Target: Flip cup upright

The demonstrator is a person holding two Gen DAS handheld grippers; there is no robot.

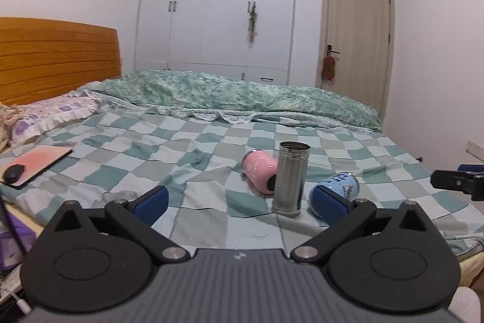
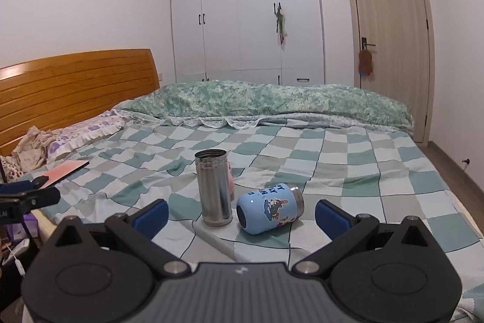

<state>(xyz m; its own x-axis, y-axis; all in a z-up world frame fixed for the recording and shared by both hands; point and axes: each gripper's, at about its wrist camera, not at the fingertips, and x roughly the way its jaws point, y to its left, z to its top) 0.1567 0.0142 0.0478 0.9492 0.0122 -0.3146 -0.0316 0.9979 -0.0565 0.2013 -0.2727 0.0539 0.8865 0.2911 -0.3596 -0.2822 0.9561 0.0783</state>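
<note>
hovering low over bed (image 2: 348, 147), both grippers level, jaws wide, empty; blue cup (image 2: 269, 208) on side.

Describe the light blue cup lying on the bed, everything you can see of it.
The light blue cup lies on its side on the checkered bedspread, right of the upright steel cup and apparently not touching it. Its glossy body carries dark blue lettering and a cartoon print. A silver metal ring rims the far, open end; the closed base faces the right gripper, which is open and holds nothing.
</note>
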